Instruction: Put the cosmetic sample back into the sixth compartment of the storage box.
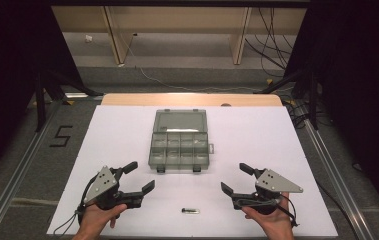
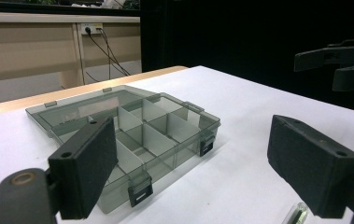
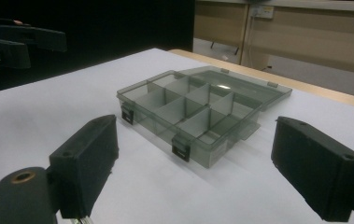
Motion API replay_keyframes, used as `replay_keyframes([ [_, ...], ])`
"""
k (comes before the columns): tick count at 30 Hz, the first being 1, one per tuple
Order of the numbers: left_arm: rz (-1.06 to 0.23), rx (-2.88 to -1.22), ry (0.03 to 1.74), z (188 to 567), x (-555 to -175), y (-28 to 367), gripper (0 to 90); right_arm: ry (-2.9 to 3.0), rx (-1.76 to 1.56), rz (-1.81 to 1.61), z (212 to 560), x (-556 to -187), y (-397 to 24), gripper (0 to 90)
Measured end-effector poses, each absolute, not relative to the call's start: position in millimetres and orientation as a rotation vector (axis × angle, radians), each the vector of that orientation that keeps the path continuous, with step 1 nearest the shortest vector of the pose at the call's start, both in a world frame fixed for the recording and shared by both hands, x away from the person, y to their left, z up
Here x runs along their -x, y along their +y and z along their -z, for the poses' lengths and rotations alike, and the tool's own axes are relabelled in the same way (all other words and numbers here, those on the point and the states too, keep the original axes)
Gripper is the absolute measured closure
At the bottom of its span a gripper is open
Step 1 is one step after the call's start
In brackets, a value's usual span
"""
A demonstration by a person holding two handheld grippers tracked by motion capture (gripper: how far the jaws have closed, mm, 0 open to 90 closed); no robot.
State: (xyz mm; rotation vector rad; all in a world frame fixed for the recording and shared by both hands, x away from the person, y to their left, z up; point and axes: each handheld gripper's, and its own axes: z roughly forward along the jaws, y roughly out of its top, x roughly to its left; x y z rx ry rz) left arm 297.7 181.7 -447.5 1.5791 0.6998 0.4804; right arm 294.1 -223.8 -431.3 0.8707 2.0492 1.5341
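A smoky clear compartment box (image 1: 179, 148) lies open at the middle of the white table top, its lid (image 1: 180, 120) folded flat away from me. Its several compartments look empty (image 2: 142, 135) (image 3: 188, 107). A small dark cylinder (image 1: 190, 210) lies near the front edge, between the two hands, and its glassy end (image 2: 296, 215) shows by the left gripper's right-hand jaw. My left gripper (image 1: 141, 176) (image 2: 198, 168) is open and empty, front-left of the box. My right gripper (image 1: 235, 178) (image 3: 193, 168) is open and empty, front-right of it.
The white sheet (image 1: 257, 135) covers a wooden table (image 1: 192, 99). Metal rails (image 1: 22, 165) run along the floor on both sides. Cables (image 1: 272, 40) and wooden furniture legs (image 1: 240, 35) stand behind. The other gripper shows far off in each gripper view (image 2: 338, 63) (image 3: 20, 42).
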Motion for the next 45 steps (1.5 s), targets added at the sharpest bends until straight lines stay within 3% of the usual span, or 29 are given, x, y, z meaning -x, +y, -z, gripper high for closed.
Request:
replay_keyframes([
  [17, -0.48, -1.592, 0.719, 448.9, -296.5, 182.0, 15.6, 2.128, -0.769, -1.482, 429.5, -298.0, -207.2, 15.8],
  [45, -0.485, -1.595, 0.717, 448.7, -297.9, 182.1, 15.6, 2.671, -0.429, -1.024, 432.8, -313.2, -136.6, 18.0],
])
